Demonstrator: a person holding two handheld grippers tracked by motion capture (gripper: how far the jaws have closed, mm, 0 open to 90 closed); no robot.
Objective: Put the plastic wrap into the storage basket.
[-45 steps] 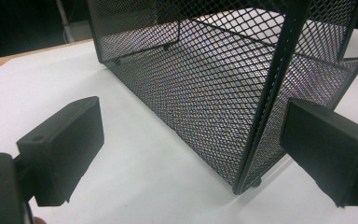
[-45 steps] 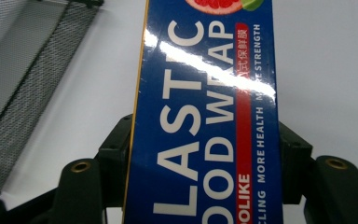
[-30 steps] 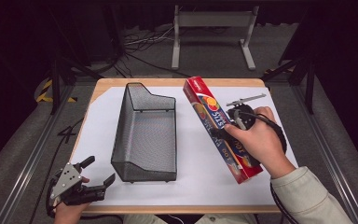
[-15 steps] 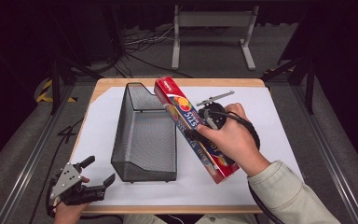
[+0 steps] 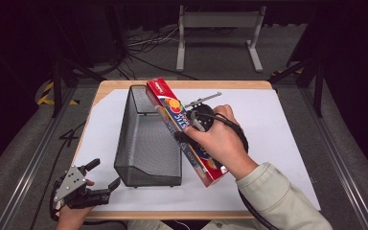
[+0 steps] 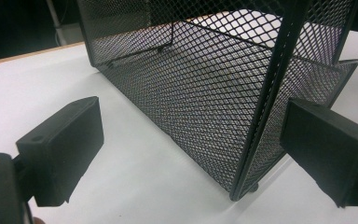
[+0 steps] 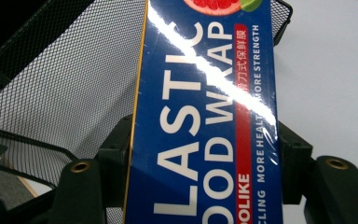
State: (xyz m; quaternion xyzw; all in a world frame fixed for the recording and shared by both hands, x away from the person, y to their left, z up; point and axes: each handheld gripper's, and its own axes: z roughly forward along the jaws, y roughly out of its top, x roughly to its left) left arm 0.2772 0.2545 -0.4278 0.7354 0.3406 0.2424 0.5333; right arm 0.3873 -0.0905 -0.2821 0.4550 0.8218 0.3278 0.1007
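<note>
A long red and blue plastic wrap box (image 5: pixel 184 132) hangs in the air over the right rim of the black mesh basket (image 5: pixel 146 139), tilted with its far end higher. My right gripper (image 5: pixel 191 129) is shut on its middle; in the right gripper view the box (image 7: pixel 205 121) sits between the two black jaws, with the basket's mesh (image 7: pixel 60 84) behind it at left. My left gripper (image 5: pixel 103 175) rests at the table's near left corner, jaws open and empty. In the left gripper view it (image 6: pixel 191 154) looks at the basket's near corner (image 6: pixel 256 116) from close by.
White paper (image 5: pixel 278 124) covers the wooden table (image 5: pixel 187 85). A metal stand (image 5: pixel 215 33) and cables lie on the floor beyond the far edge. Bare paper lies to the right of the box and left of the basket.
My right gripper has carried the box leftward, from the paper right of the basket to above the basket's right rim. The left gripper has stayed where it was.
</note>
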